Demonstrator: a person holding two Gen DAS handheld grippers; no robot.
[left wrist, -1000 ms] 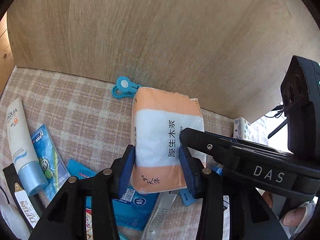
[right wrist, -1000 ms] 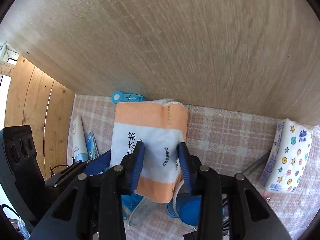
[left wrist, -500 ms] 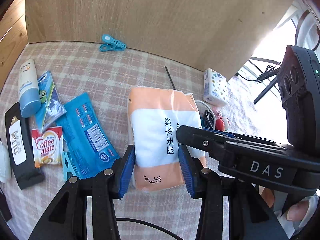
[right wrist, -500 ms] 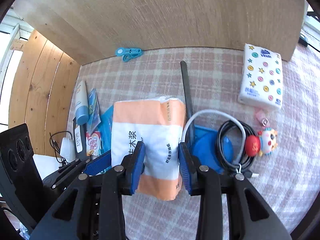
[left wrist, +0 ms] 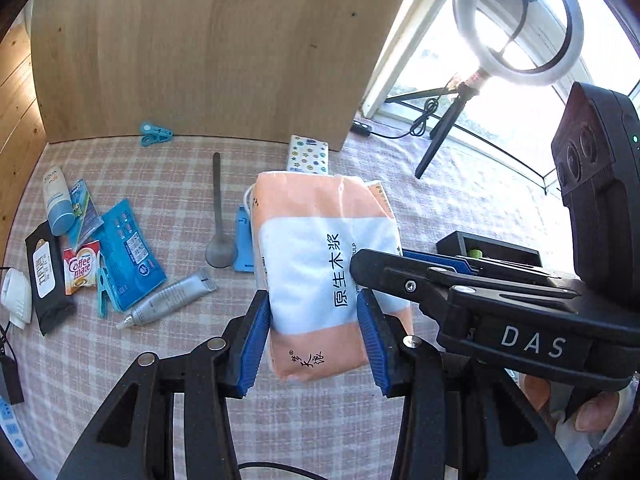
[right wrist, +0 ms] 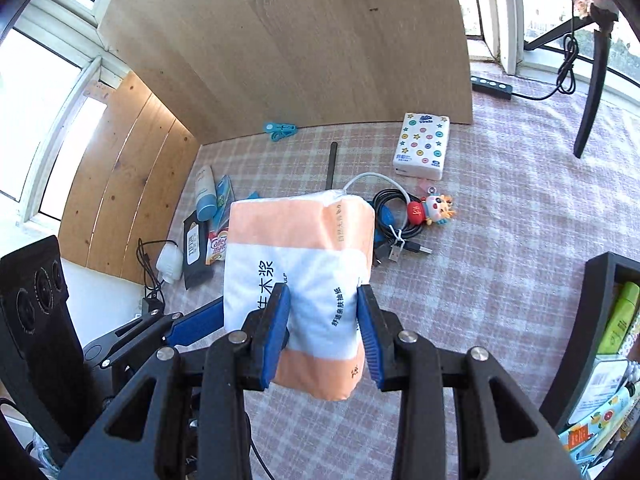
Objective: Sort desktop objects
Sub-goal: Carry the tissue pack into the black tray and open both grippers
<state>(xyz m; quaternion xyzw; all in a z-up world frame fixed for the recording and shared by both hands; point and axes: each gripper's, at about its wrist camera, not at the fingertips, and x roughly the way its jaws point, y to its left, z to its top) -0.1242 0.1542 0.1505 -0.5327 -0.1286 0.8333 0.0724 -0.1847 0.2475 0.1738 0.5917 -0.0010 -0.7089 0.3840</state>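
Tissue pack, orange and white, hangs in the air above the checked tabletop, pinched between both pairs of my jaws: my left gripper presses its blue pads on the pack's near end, and my right gripper clamps the same pack from the other side. Relative to the pack, the grey spoon and silver tube lie on the cloth to its left, the small star-printed tissue packet lies beyond it, near the wooden board, and the coiled black cable rests just right of it.
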